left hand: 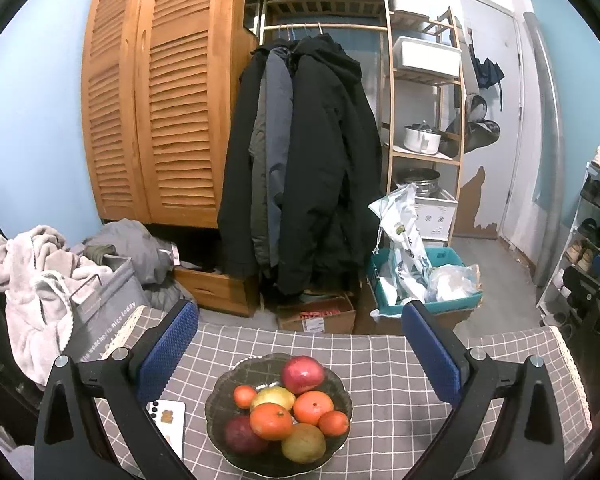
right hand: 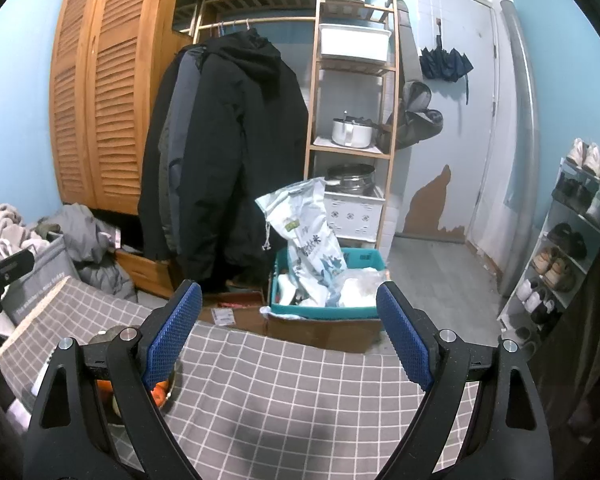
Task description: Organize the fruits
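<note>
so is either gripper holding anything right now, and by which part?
Nothing held. Left gripper is open above the fruit bowl; right gripper is open over bare tablecloth.

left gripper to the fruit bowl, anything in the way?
Nothing visible. The left gripper hangs open above the bowl, the fruit heaped in plain sight between its fingers. A white card lies left of the bowl, clear of the path.

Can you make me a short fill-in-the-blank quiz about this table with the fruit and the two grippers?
1. The fruit sits piled in a dark ____ on the checked tablecloth.
2. The jaws of the left gripper stand ____, with nothing between them.
3. The red apple lies at the ____ side of the pile, away from the camera.
4. The right gripper hovers over ____ cloth.

Missing words: bowl; open; far; bare
</note>
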Demonstrator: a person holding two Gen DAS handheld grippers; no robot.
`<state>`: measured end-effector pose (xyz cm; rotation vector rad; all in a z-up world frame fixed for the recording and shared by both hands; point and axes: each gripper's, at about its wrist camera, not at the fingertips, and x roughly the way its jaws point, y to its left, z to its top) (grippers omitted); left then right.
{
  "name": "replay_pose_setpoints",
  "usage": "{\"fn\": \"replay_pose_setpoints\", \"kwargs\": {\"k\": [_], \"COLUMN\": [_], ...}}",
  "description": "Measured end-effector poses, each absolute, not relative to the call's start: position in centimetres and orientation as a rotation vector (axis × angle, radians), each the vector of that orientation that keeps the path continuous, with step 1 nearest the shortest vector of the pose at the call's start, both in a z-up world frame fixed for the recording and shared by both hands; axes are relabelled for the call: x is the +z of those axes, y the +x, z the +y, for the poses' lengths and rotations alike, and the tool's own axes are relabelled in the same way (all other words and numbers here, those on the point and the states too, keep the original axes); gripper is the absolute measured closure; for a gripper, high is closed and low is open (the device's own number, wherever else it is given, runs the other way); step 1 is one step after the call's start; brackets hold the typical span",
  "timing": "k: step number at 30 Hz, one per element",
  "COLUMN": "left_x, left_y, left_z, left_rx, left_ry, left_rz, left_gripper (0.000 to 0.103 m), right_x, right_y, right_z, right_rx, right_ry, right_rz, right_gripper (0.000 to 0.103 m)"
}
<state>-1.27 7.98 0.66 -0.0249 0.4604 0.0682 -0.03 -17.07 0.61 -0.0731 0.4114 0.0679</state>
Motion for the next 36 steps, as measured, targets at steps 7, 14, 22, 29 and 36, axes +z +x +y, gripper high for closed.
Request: {"fn": "replay_pose_setpoints", "kwargs": {"k": [7,14,22,29,36], "left_x": [0.62,0.66,0.67,0.68,0.56], "left_y": [-1.19,-1.18,-1.18,-1.16,-1.47], "left_z": [7.96,8.0,8.0,8.07,7.93], "left_rx": [0.069,0.068,0.068,0.07,0.086], "left_ry": [-0.027,-0.024,-0.026,-0.025,-0.031], "left_rz": [0.462,0.461,0.462,0.461,0.468], "left_gripper": [0.0,0.0,0.0,0.0,0.0], "right_x": [0.61,0.61,0.62,0.63,0.64], "right_y": [-0.04,-0.03,-0.05,-0.04,-0.03], "right_z": [-17.05,-17.0,-16.95,-16.9,-16.89], "right_rx": [0.067,0.068,0.066,0.066,0.066], "right_ry": [-0.074,-0.075,-0.075,-0.075,-0.075], "right_rz": [0.412,0.413,0.413,0.413,0.413], "right_gripper": [0.015,0.015,0.015,0.015,0.015]}}
